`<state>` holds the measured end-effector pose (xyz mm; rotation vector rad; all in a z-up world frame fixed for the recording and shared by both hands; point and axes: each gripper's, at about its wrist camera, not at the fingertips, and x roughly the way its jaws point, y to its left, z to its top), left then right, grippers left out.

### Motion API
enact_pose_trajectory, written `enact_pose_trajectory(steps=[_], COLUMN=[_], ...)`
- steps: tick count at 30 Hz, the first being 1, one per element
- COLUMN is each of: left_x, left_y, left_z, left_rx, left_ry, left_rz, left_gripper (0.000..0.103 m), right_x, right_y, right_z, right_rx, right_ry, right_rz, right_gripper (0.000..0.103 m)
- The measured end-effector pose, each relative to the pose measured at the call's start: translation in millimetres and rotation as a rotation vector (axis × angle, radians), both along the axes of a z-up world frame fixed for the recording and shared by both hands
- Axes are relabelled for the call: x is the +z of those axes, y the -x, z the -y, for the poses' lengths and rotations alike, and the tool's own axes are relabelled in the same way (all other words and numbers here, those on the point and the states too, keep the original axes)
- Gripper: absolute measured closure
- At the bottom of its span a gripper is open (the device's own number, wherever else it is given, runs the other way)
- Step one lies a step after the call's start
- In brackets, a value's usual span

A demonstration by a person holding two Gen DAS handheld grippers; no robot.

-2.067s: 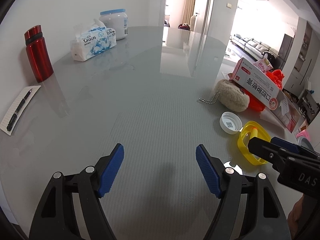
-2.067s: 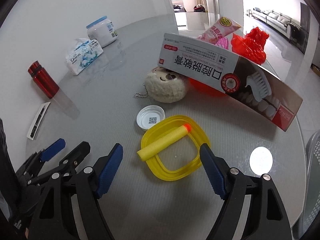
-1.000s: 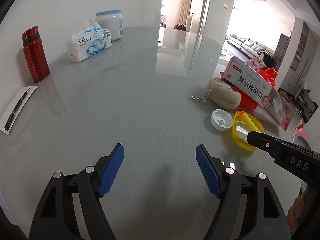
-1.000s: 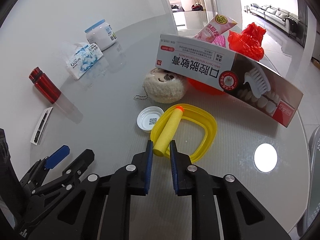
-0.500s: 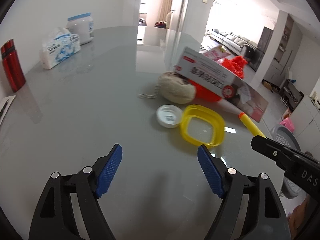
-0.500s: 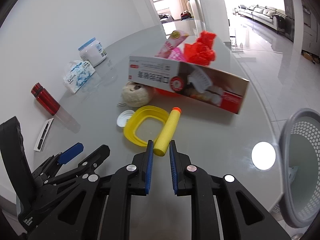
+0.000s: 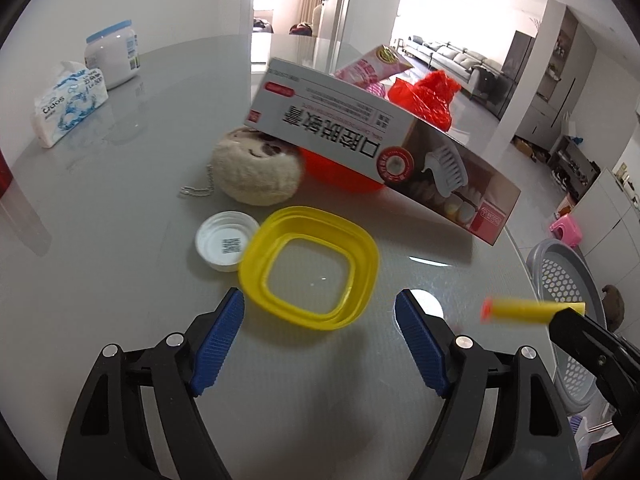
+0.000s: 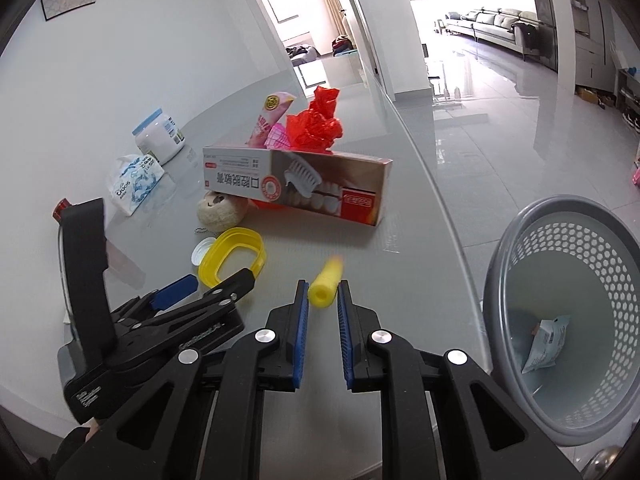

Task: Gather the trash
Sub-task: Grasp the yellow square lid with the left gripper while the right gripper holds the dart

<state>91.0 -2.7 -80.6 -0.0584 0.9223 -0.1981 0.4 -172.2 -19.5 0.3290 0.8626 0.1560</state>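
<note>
On the left, the left gripper (image 7: pixel 318 338) hovers with its jaws spread wide and empty over a yellow square ring (image 7: pixel 310 266) on the glass table (image 7: pixel 120 208), beside a white cap (image 7: pixel 226 240), a plush ball (image 7: pixel 258 172) and a toothpaste box (image 7: pixel 372 140). To its right, the right gripper (image 8: pixel 323 306) pinches only the rear end of a foam dart (image 8: pixel 326 284), a short yellow tube with an orange tip, blurred, over the table near its edge. Farthest right a grey mesh bin (image 8: pixel 568 300) stands below the table, holding one wrapper. The risk, I judge: with so shallow a grip, the light dart could slip or be let go early and land on the table or floor rather than in the bin.
</note>
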Motion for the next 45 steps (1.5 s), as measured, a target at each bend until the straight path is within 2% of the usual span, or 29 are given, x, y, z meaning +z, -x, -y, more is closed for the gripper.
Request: enact_pose_trajectory(steps=[3,5,7,8,10,13,16,24,26,28,30,41,43,45], left_x=[-2,-3,-5,-4,-3,-3,-2,0,0,2,5,3,1,-1], left_y=[-5,-7,-10,-9,-8,-7,-2,3,3,3,4,-25,-30,-35], left_z=[6,8,7,7,6,3,1,-1,1,3,5,29,31,33], left_rx=[0.008,0.011,0.005,0.005,0.0,-0.006,-0.01,-0.012,-0.013,-0.013,-0.007,0.016,0.03,0.041], left_ry=[-0.012,-0.016,-0.018,-0.022,-0.01,-0.003,0.0,0.022,0.02,0.019,0.018,0.033,0.032,0.036], left_rz=[-0.002,-0.001,-0.014,-0.008,-0.012,-0.02,-0.018,-0.018,-0.017,-0.007,0.01,-0.031,-0.039,-0.044], left_gripper=[0.027,0.031,0.044,0.045,0.06,0.076,0.08,0.078,0.069,0.051,0.04,0.036,0.028,0.027], right_x=[0,0,-3,-4,-5,-6,-6,-6,-5,-5,-5,-7,-6,-6], right_y=[1,1,1,0,0,0,1,2,2,2,3,4,4,5], right_z=[6,8,11,11,12,12,12,10,11,12,14,27,30,31], right_rx=[-0.006,-0.009,-0.009,-0.01,-0.008,-0.004,-0.002,0.004,0.002,0.0,-0.002,-0.015,-0.019,-0.021], right_ry=[-0.008,-0.013,-0.02,-0.022,-0.028,-0.033,-0.035,-0.038,-0.04,-0.042,-0.043,-0.065,-0.068,-0.07], right_rz=[0.002,0.001,-0.004,-0.007,-0.011,-0.01,-0.006,-0.006,-0.003,-0.001,0.0,0.0,0.001,0.003], right_gripper=[0.091,0.091,0.091,0.091,0.091,0.091,0.091,0.091,0.091,0.091,0.091,0.091,0.091,0.091])
